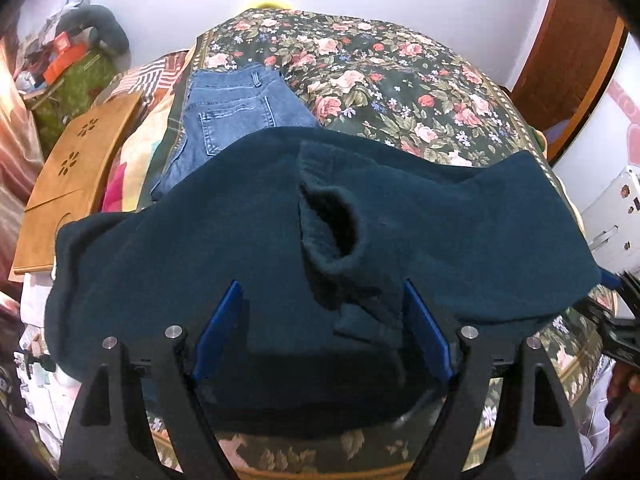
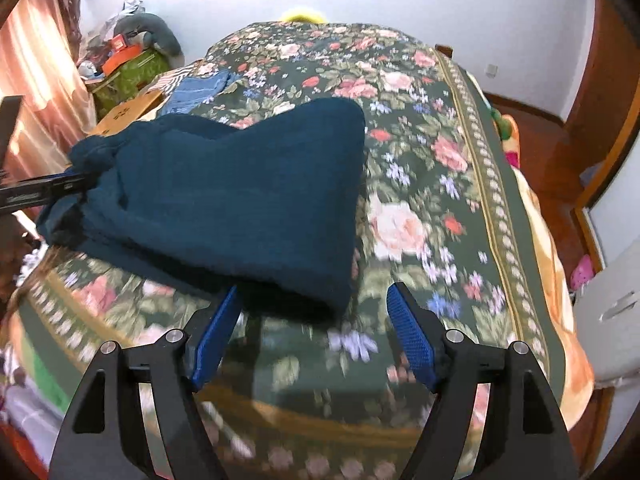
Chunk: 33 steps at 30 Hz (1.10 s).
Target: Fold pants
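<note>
The teal fleece pants (image 1: 256, 240) lay across the floral bedspread (image 2: 440, 184), centre frame; both the left gripper (image 1: 320, 332) and right gripper (image 2: 314, 332) had jaws spread, seemingly ready to grip for a fold.

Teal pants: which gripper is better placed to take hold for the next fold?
Left, probably. The left gripper is open with teal pants fabric between its fingers. The right gripper is open beside the cloth's edge, over the floral bedspread.
</note>
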{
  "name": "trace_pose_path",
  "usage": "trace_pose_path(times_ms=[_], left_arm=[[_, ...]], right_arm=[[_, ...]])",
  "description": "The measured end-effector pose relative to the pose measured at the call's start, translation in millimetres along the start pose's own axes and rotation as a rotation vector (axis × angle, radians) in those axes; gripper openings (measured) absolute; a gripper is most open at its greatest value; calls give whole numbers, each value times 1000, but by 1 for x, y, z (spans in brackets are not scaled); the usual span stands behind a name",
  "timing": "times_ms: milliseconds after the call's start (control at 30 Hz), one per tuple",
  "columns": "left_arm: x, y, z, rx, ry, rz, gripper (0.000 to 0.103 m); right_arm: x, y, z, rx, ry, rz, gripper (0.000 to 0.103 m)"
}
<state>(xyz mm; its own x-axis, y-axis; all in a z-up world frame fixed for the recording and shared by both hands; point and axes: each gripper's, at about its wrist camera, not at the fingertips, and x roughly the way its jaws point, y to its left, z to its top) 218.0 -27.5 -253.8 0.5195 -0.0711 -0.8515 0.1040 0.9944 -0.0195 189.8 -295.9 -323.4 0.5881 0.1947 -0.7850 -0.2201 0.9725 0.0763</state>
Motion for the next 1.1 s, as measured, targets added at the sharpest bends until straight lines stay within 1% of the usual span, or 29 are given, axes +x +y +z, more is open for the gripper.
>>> trace_pose_path(times_ms=[167,200,300,400,467,533,600,667,700,800,867,933,1000,1033,1100], left_arm=[[-21,3,-2,22,-30,25,81],[-24,5,-2,15,-35,27,81],[-34,11,2,-23,-56,4,81],[-43,14,9,-49,-106,-7,82],[-41,14,16,-58,-120,0,83],[-30,14,23,-65,-103,18,83],[-11,10,28,-60,-57,25,83],[6,2,28,-35,-11,37,83],[11,-2,25,-21,1,39,83],[19,-18,16,32,17,9,83],[20,-28,11,71,18,3,84],[19,-34,6,110,9,27,84],[17,-36,3,134,-1,43,86],[16,-34,1,134,0,39,87],[15,-28,-1,122,3,20,88]], right_arm=[[11,13,14,-20,-55,-14,72],[13,14,17,-25,-63,-24,72],[18,13,25,-24,-75,-36,72],[15,5,30,3,-110,-22,71],[9,-1,31,16,-141,-37,71],[3,-9,30,35,-165,-47,71],[-1,-18,29,57,-174,-60,71],[-3,-29,28,80,-179,-93,71],[-4,-36,27,99,-183,-106,71],[0,-59,23,167,-158,-122,71],[4,-71,19,207,-129,-115,71],[7,-78,13,247,-88,-72,71],[8,-78,8,252,-46,-52,71],[7,-78,5,256,-31,-40,71],[0,-78,-3,280,-12,13,71]])
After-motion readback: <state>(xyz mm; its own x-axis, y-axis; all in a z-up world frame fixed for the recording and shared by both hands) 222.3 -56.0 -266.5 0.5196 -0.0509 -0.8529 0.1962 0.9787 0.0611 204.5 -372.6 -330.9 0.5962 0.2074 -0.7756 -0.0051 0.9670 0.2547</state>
